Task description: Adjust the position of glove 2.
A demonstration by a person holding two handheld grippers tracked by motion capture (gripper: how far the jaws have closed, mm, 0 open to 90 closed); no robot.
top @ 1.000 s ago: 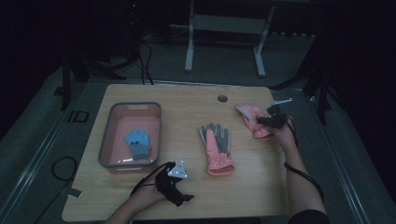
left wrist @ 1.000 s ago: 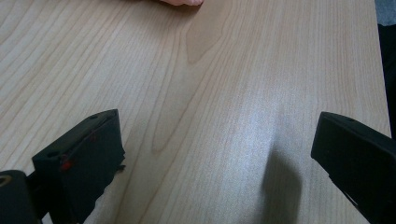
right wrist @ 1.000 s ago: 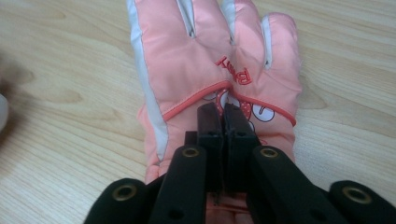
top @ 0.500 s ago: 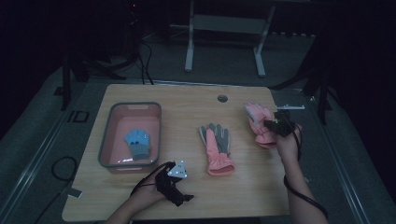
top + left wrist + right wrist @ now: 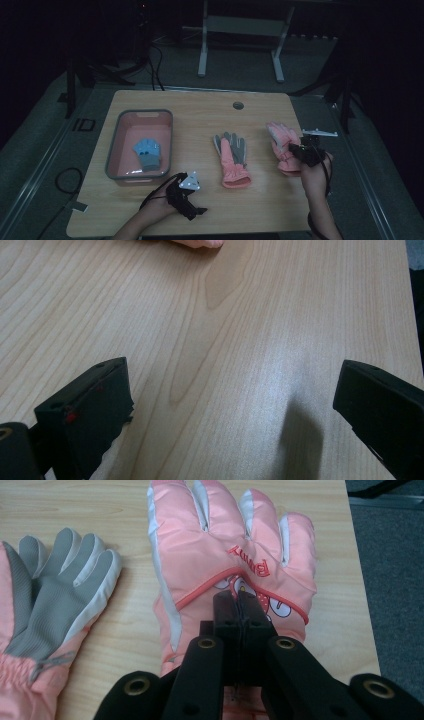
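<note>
Dim surroundings frame a pale wooden bench (image 5: 200, 107) where a person works with a hand-held gripper in each hand. Near the bench's right edge, the right gripper (image 5: 239, 602) has its fingers (image 5: 226, 611) pressed together, pinching the fabric on the back of a pink glove (image 5: 220, 555) that lies with its finger ends pointing toward the far edge. In the high view that pink glove (image 5: 281, 145) sits just inside the right edge, with the right gripper (image 5: 301, 152) at its cuff end. A second glove (image 5: 231, 159), grey palm up with a pink cuff, lies at the middle of the bench, apart from the first. Toward the left edge stands a pink tray (image 5: 116, 150) with a grey rim, holding a small blue glove (image 5: 148, 152). At the near edge, the left gripper (image 5: 192, 200) rests low over bare wood, its fingers (image 5: 87, 410) spread wide with nothing between them.
</note>
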